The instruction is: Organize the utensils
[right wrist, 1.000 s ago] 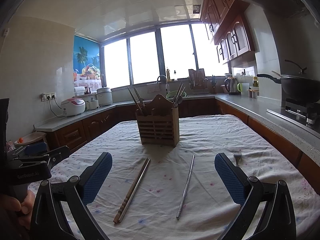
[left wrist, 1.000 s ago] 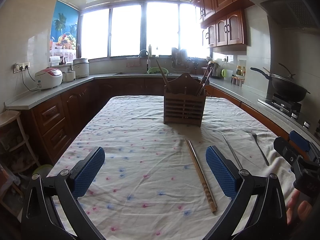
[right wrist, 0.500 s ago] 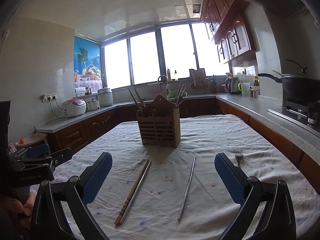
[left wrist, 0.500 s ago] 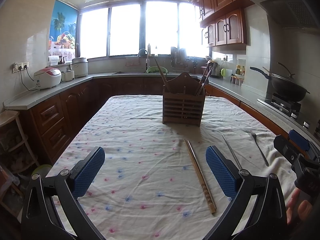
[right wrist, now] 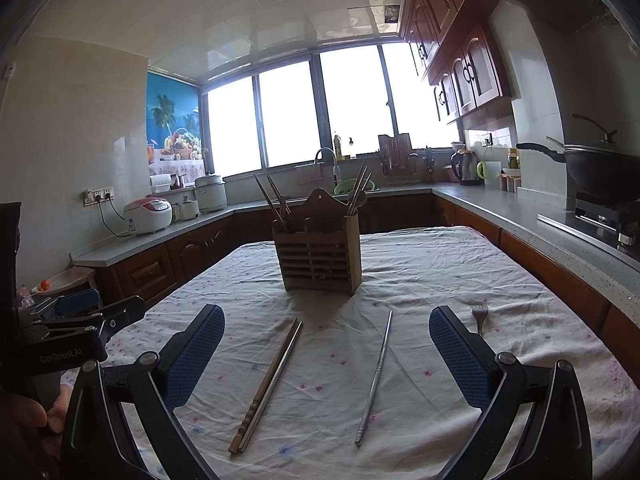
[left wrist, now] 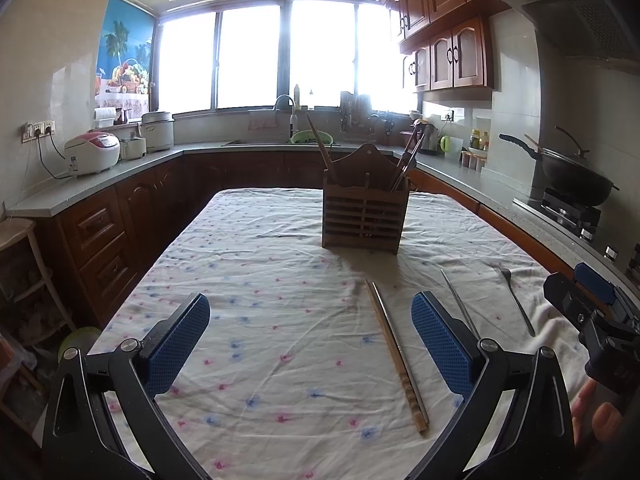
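Sunlit kitchen counters ring the tabletop (right wrist: 460, 264), which wears a flowered cloth. We hold both tools low at its near edge, facing the wooden holder (right wrist: 319, 258) that stands far and centre with some utensils already upright in its slots. Loose pieces lie flat between us and it: a pair of wooden chopsticks (right wrist: 267, 386) on the left, a metal chopstick (right wrist: 375, 376) to their right, and a fork (right wrist: 479, 317) farthest right (partly hidden behind a blue pad). The right hand-held gripper (right wrist: 326, 364) is spread wide and empty, as is the left hand-held gripper (left wrist: 310, 350), presumably ready to straddle whichever piece we lift first.
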`<state>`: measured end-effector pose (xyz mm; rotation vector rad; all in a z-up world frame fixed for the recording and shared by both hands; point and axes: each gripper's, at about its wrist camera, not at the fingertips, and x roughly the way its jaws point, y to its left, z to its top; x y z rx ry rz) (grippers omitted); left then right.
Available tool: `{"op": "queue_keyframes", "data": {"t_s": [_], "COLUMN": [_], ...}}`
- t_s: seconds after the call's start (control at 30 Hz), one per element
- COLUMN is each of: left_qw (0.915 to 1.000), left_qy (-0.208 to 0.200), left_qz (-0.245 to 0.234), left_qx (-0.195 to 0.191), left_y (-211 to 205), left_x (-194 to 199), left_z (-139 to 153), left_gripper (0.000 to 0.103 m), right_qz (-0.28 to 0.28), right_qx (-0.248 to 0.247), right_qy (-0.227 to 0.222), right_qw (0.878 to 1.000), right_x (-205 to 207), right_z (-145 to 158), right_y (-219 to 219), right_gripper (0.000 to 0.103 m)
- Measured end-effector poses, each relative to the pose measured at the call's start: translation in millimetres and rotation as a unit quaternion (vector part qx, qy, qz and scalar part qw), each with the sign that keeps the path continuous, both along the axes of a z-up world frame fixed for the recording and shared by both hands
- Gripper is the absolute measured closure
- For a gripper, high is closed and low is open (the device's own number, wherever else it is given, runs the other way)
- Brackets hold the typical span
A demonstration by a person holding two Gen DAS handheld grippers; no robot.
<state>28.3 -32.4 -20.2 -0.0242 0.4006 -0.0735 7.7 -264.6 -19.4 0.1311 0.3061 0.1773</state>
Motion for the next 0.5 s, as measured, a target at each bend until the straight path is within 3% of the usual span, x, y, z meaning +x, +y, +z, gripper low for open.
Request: {"op": "queue_keyframes", "data": {"t_s": [0.5], "left_qw": [1.0], "left_qy": [-0.002], "left_qz": [-0.007], "left_qx": [-0.002], "left_y": [-2], "left_x": [7], "left_z": [9], "left_gripper": [0.0], "right_qz": [-0.008], "right_qx": [-0.002], "right_qy": [0.009], "right_qw": [1.0], "right_x": [13], "right_z": [2], "right_y": [-5], "right_gripper": [0.0]}}
